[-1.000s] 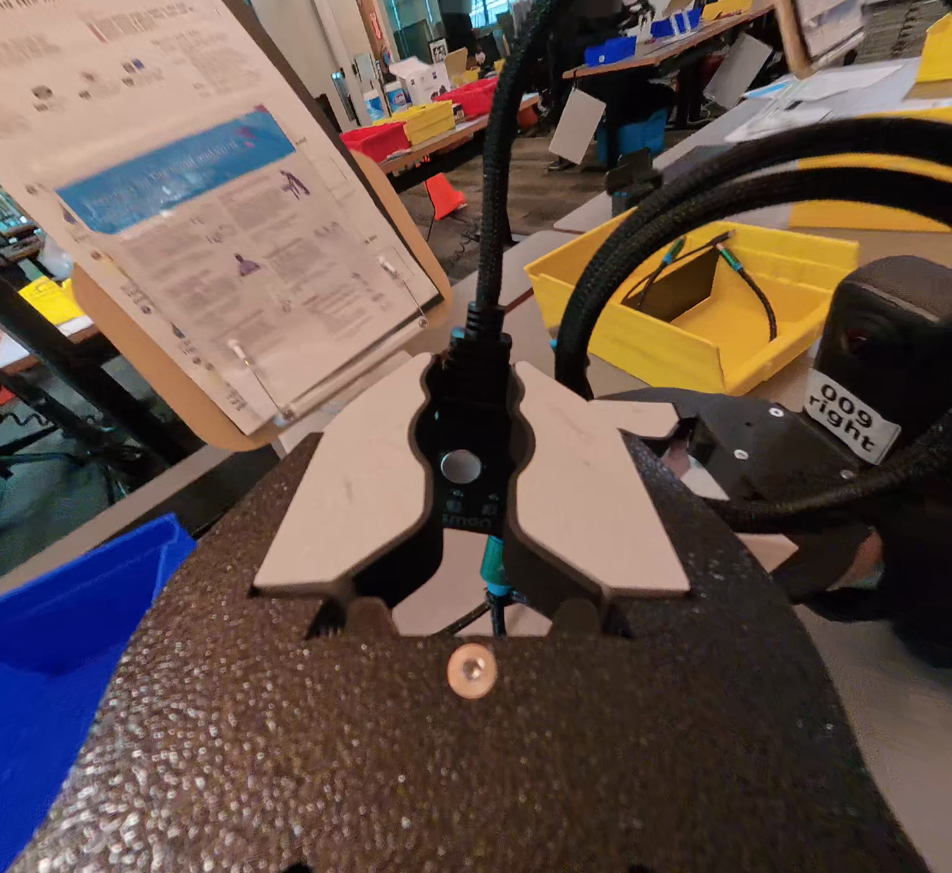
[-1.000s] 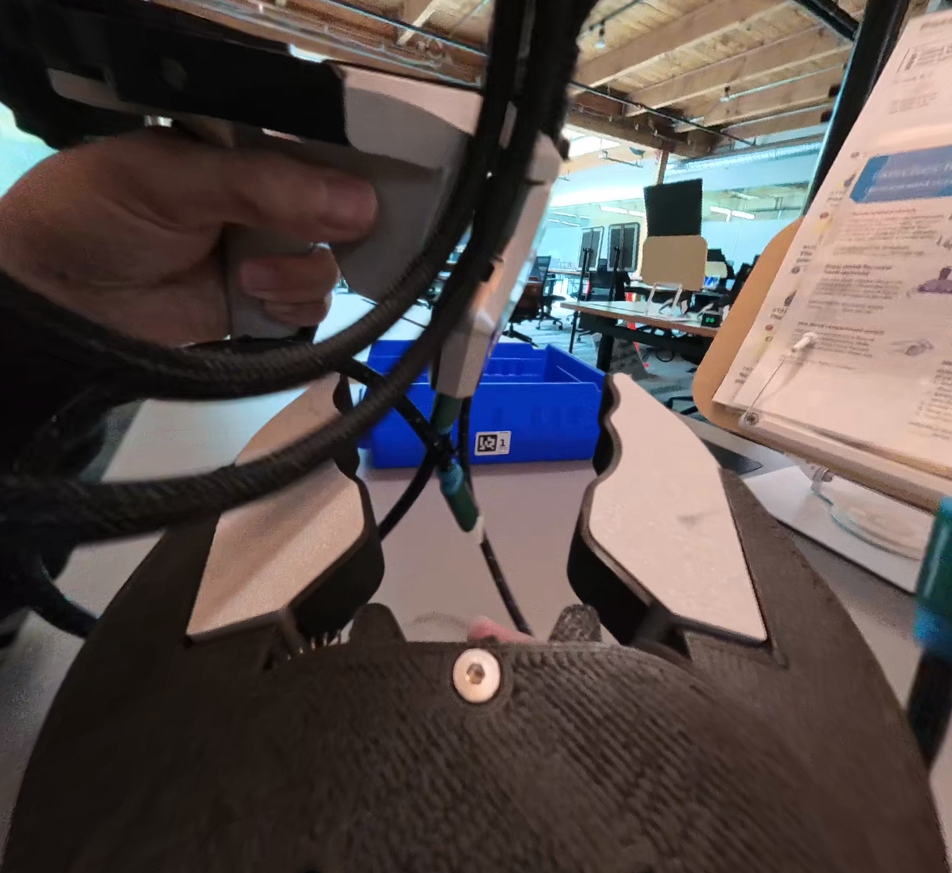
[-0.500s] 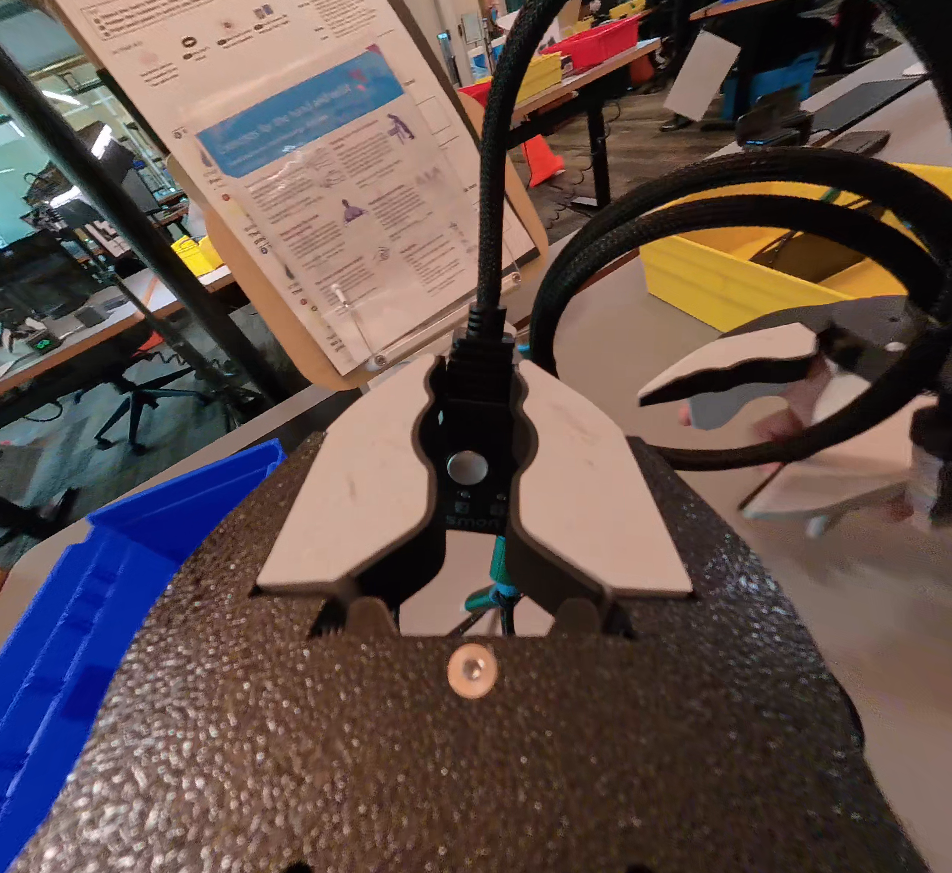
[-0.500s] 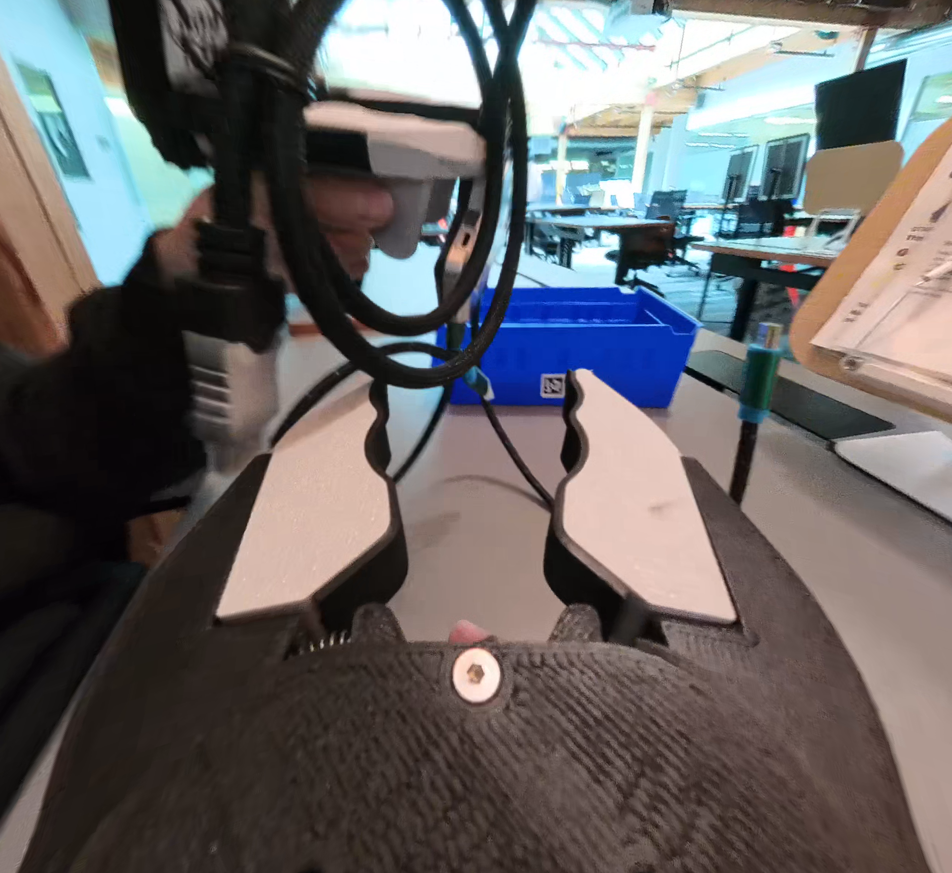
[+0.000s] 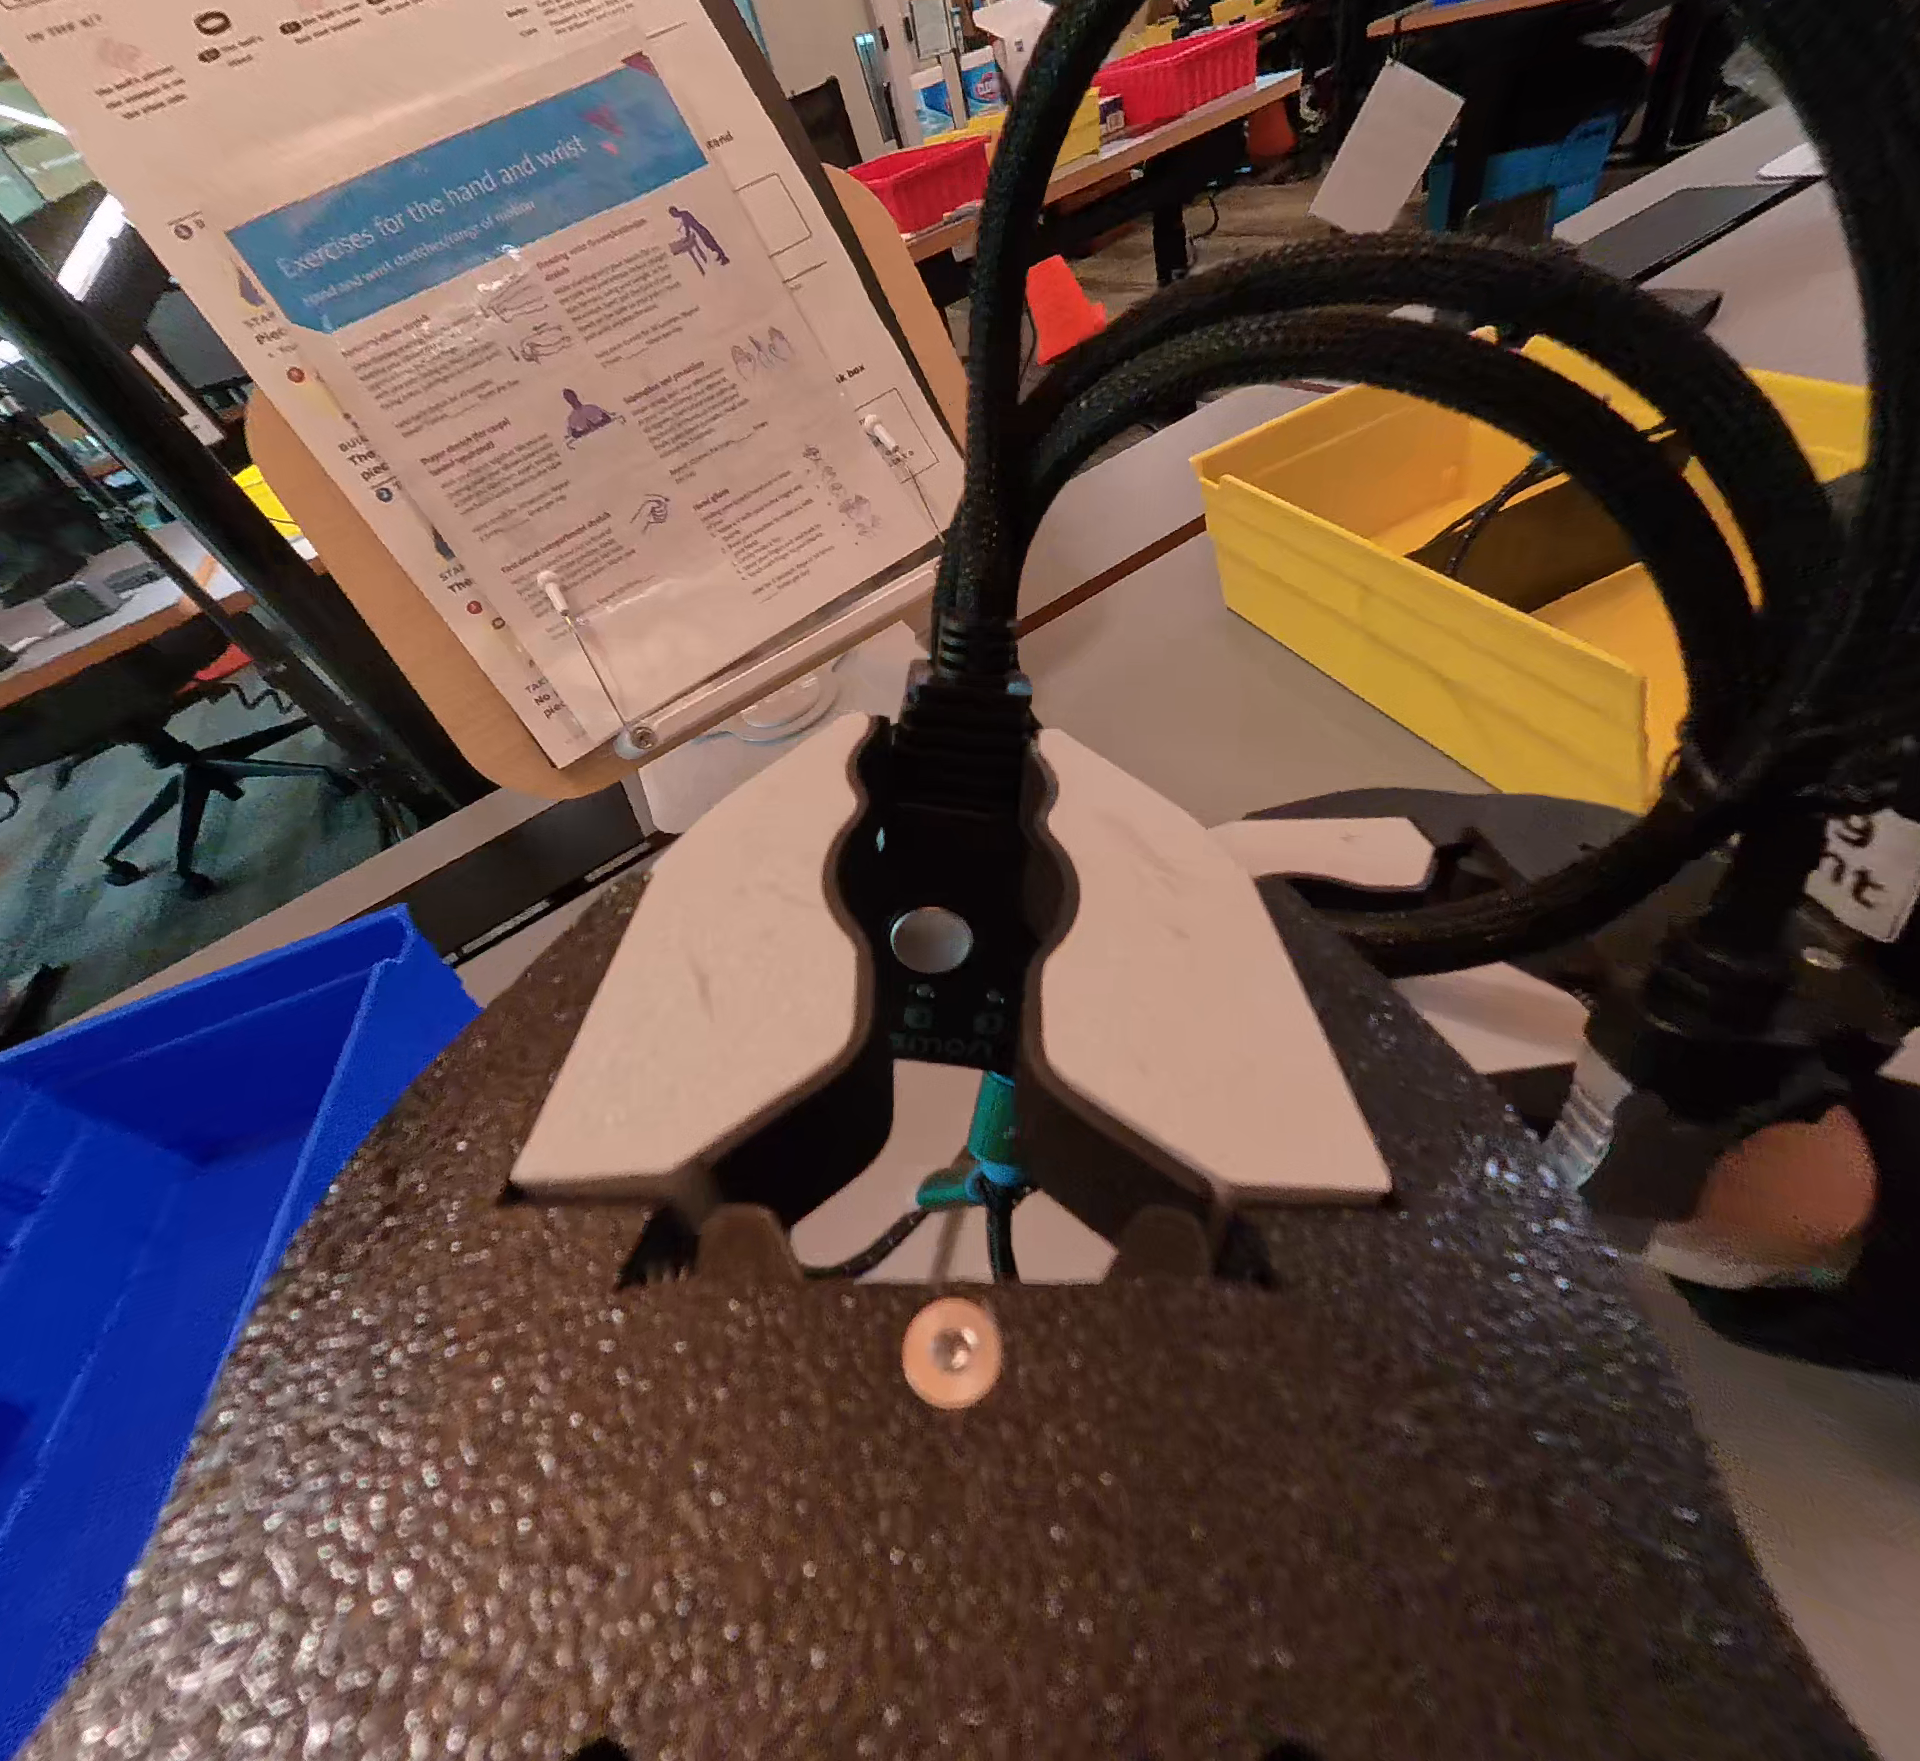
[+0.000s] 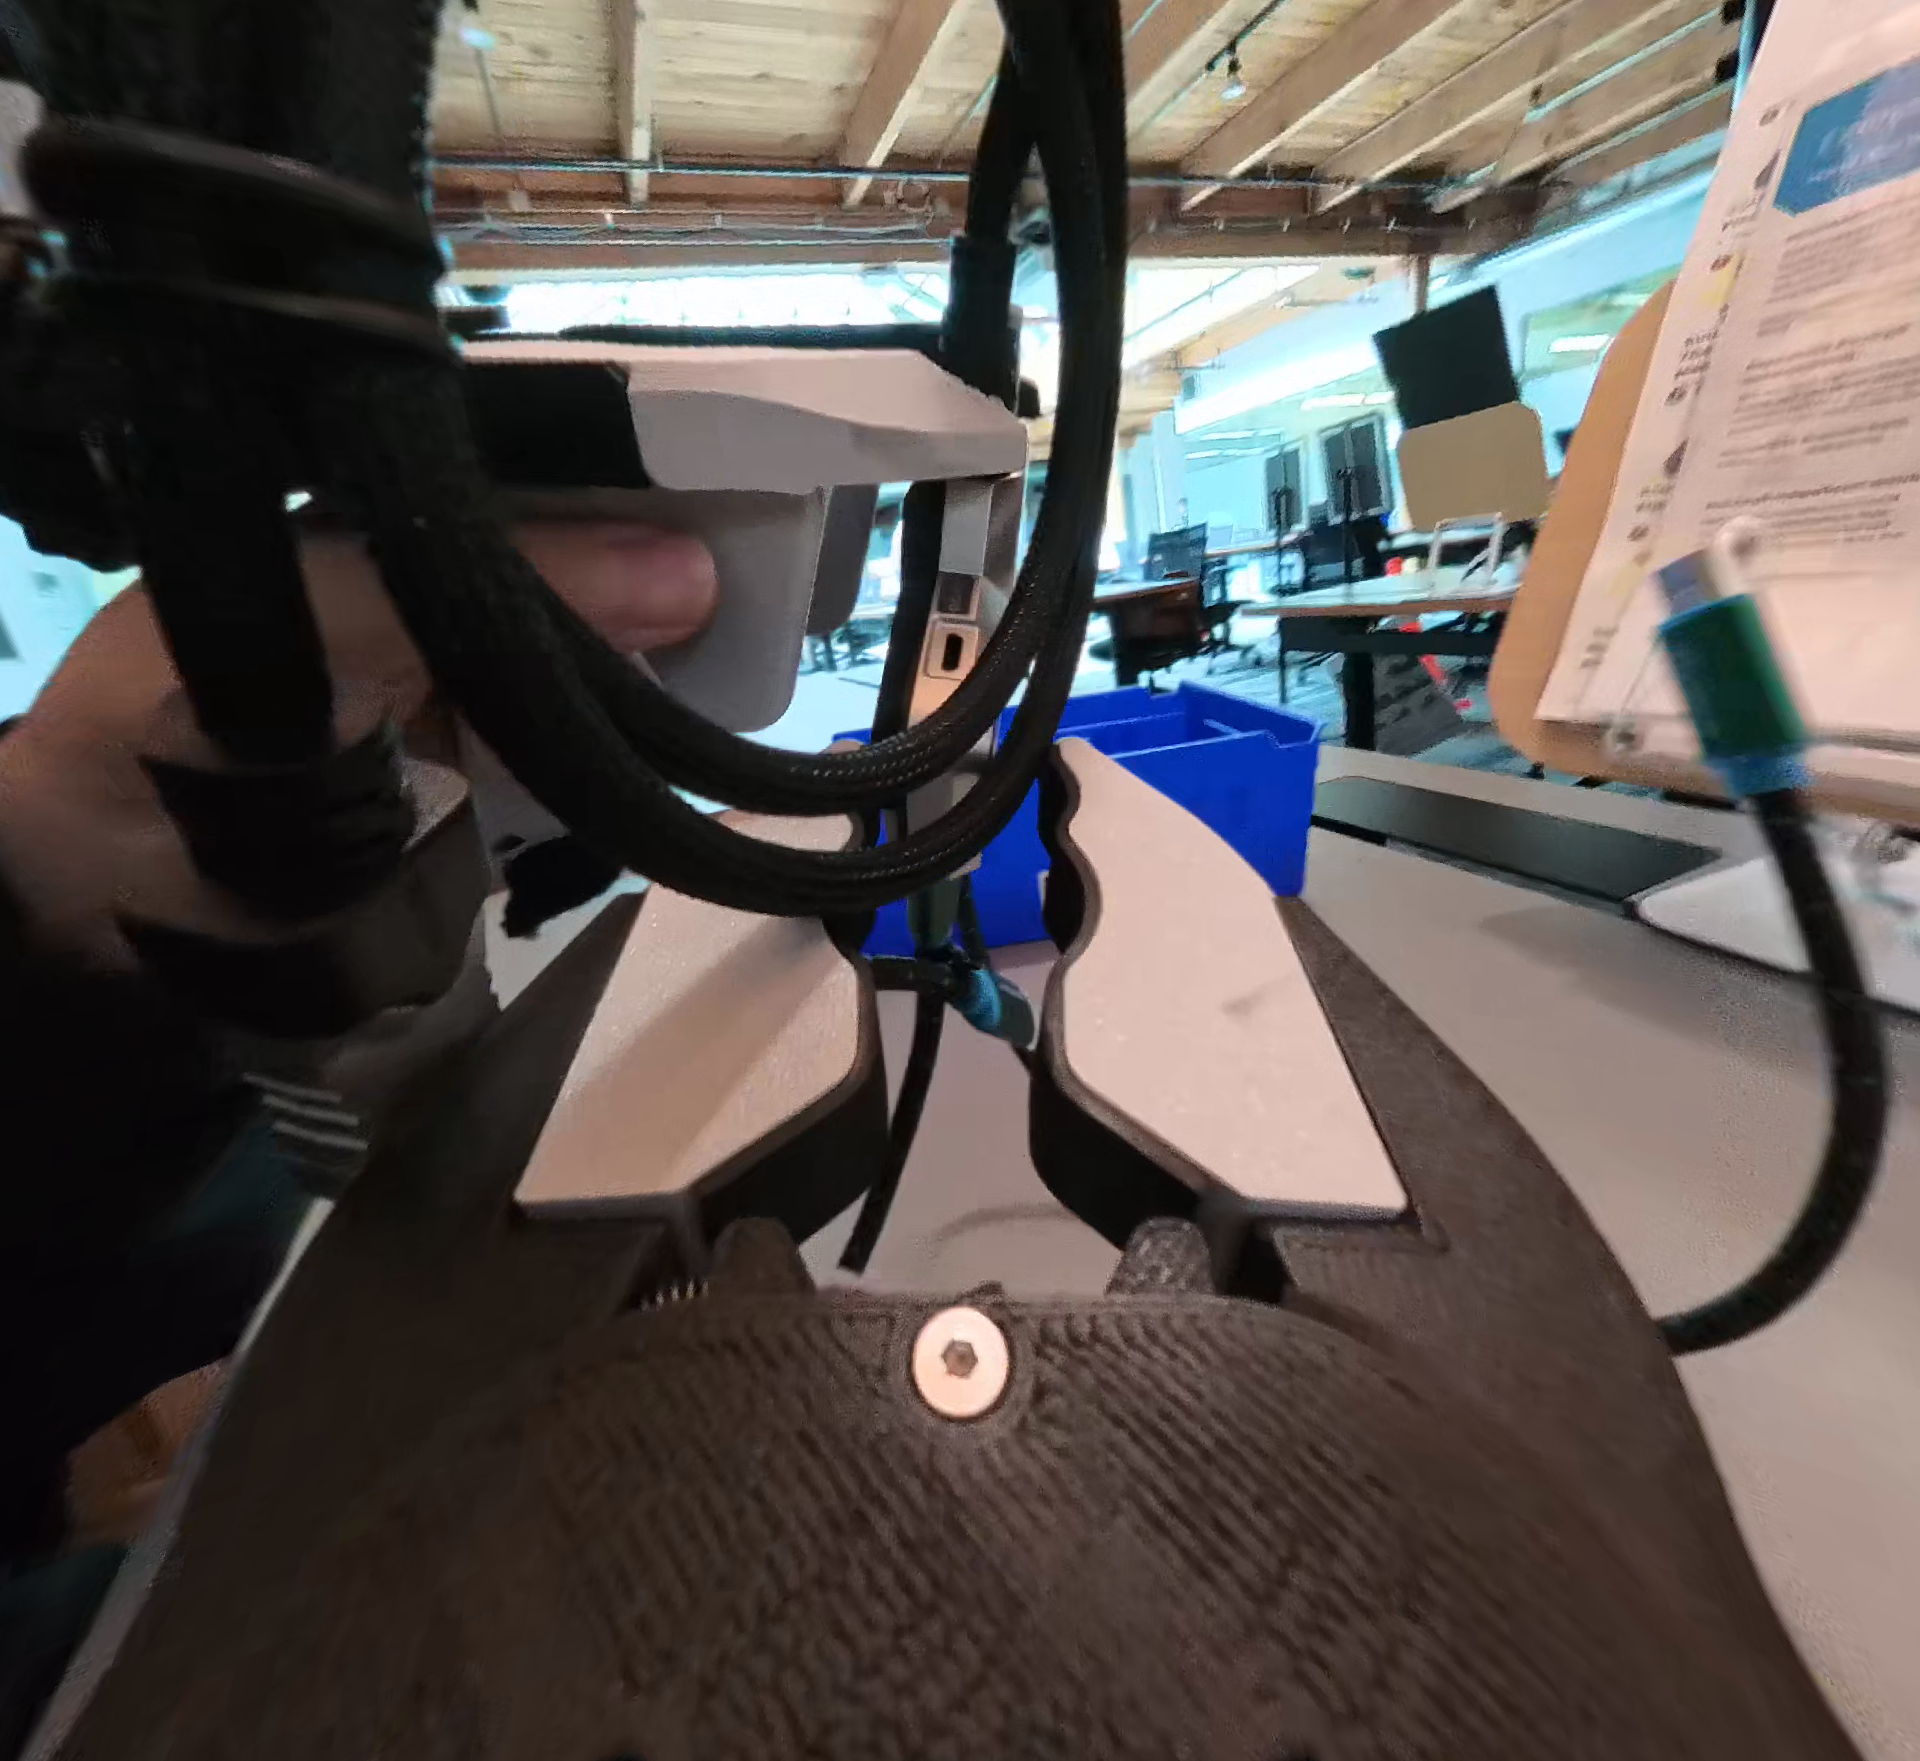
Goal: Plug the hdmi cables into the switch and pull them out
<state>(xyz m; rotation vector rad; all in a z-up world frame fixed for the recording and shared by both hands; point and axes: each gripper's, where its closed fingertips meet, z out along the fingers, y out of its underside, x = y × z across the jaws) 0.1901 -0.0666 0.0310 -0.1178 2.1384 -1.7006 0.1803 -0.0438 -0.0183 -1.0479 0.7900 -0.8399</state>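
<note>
The grey table (image 5: pixel 1195 672) carried a yellow bin (image 5: pixel 1434 610) on its far right and a blue bin (image 5: pixel 156 1192) at its near left edge. A tan board with printed sheets (image 5: pixel 499 277) stood tilted behind the blue bin, at the table's far edge.

The left gripper (image 5: pixel 948 880) was held above the table, its two pale fingers (image 5: pixel 717 963) pressed against the sides of a black HDMI switch (image 5: pixel 940 890). The switch sat upright between them, its round silver button facing the camera. A thick braided HDMI cable (image 5: pixel 1039 205) was seated in the switch's top port; it rose, arched rightward and formed several coils toward the right gripper (image 6: pixel 951 890). In the right wrist view, the same coils (image 6: pixel 665 776) hung in front of the left gripper's body, with the person's hand (image 6: pixel 83 797) on the handle.

The right gripper's fingers (image 6: pixel 1195 1015) stood apart with a clear gap, pinching nothing; the coils crossed just ahead of the left fingertip, and contact could not be confirmed.

A thinner black cable with a green-and-blue plug (image 6: pixel 1730 693) curved up at the right edge of that view. Small green and blue connectors (image 5: pixel 987 1140) hung below the switch.
</note>
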